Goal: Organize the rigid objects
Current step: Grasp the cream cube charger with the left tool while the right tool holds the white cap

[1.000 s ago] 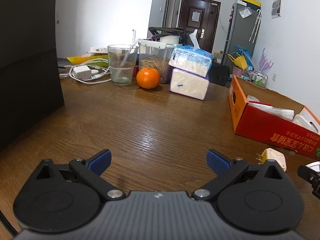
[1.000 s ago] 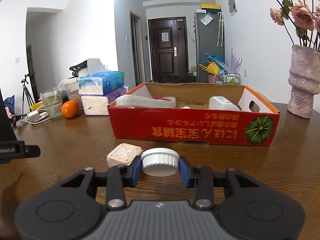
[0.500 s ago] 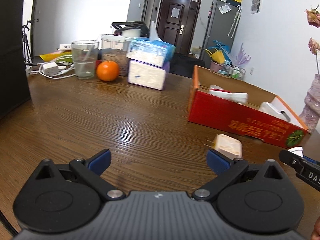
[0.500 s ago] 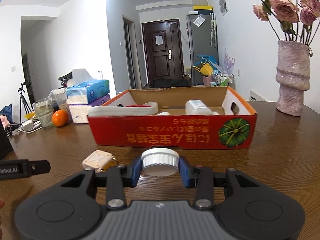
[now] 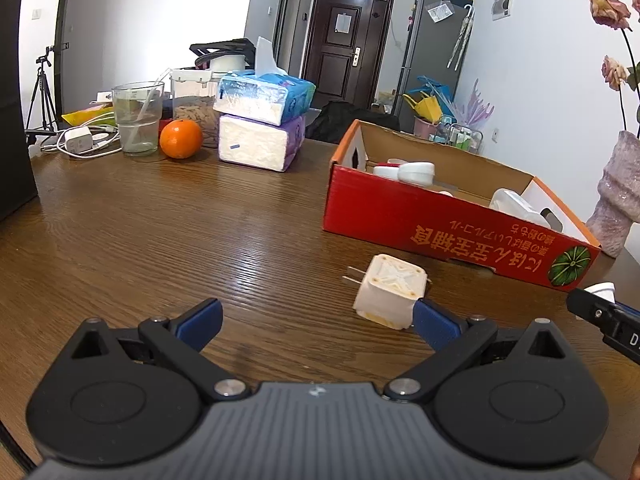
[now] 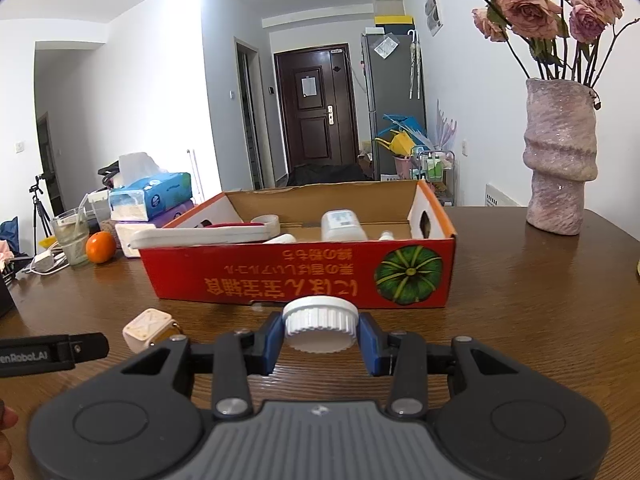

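Right tool clamps a white cap; left tool gapes wide (plug adapter beside one finger).

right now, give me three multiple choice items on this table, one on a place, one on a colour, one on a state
1. Where is the cream plug adapter?
A. inside the box
B. on the table in front of the box
C. beside the vase

2. What colour is the outer front wall of the cardboard box?
A. red
B. blue
C. grey

3. What is the state of the right gripper?
A. open and empty
B. shut on a white ribbed cap
C. shut on the orange

Answers:
1. B, the adapter lies on the bare wooden table, on the near side of the box and outside it.
2. A, the printed front wall is red with a green pumpkin picture.
3. B, the white ribbed cap sits between the blue pads, which press on both its sides.
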A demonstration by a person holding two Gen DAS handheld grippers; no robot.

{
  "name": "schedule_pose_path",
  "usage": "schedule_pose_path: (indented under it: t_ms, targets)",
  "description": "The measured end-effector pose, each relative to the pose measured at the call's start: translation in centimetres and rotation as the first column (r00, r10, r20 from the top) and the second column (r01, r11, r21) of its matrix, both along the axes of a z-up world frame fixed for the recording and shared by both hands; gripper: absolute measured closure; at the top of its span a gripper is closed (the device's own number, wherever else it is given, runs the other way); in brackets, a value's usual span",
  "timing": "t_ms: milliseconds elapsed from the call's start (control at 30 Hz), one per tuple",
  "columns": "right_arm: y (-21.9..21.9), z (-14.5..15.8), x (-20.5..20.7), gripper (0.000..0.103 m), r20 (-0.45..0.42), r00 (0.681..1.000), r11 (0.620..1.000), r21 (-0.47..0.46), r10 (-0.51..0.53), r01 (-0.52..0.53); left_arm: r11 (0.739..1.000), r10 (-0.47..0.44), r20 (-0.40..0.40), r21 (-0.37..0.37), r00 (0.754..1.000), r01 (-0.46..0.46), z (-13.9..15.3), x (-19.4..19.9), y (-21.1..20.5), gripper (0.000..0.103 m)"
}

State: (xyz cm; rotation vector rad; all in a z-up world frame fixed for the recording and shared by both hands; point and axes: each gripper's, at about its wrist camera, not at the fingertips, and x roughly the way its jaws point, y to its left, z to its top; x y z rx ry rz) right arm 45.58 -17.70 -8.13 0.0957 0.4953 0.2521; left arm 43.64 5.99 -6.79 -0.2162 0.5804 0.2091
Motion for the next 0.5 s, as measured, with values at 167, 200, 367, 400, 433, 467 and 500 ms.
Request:
schedule_pose_path:
  t_ms: [167, 200, 367, 400, 433, 467, 500]
  targets:
    - [-1.3, 0.0, 0.2, 0.064, 0.006, 1.0, 1.0, -0.006, -0.002, 0.002, 1.0, -0.006, 0.004, 0.015, 1.0, 0.006, 0.0, 0.5, -1.5, 0.0]
    - [-1.5, -0.1, 0.2, 0.064, 0.006, 1.0, 1.0, -0.008, -0.003, 0.003, 1.0, -0.009, 0.003, 0.017, 1.0, 0.009, -0.1, 0.6, -1.7, 0.0]
    - [-2.6, -0.1, 0.3, 0.064, 0.009, 1.0, 1.0, -0.008, -0.011, 0.011, 0.999, -0.023, -0.005, 0.023, 1.0, 0.023, -0.3, 1.4, -2.7, 0.0]
    - [-2.8, -0.1, 0.3, 0.064, 0.009, 1.0, 1.0, -0.009, -0.012, 0.013, 0.999, -0.024, -0.004, 0.023, 1.0, 0.024, -0.4, 1.5, -2.9, 0.0]
    - [-2.9, -0.2, 0.3, 0.064, 0.009, 1.0, 1.0, -0.009, -0.013, 0.013, 0.999, -0.026, -0.001, 0.025, 1.0, 0.026, -0.4, 1.7, -3.1, 0.0]
    - [-3.0, -0.2, 0.4, 0.064, 0.007, 1.0, 1.0, -0.009, -0.012, 0.012, 0.999, -0.029, 0.001, 0.026, 1.0, 0.029, -0.4, 1.8, -3.4, 0.0]
    - [-3.1, -0.2, 0.4, 0.064, 0.005, 1.0, 1.0, -0.007, -0.012, 0.012, 0.999, -0.032, 0.0, 0.031, 0.999, 0.032, -0.4, 2.1, -3.7, 0.0]
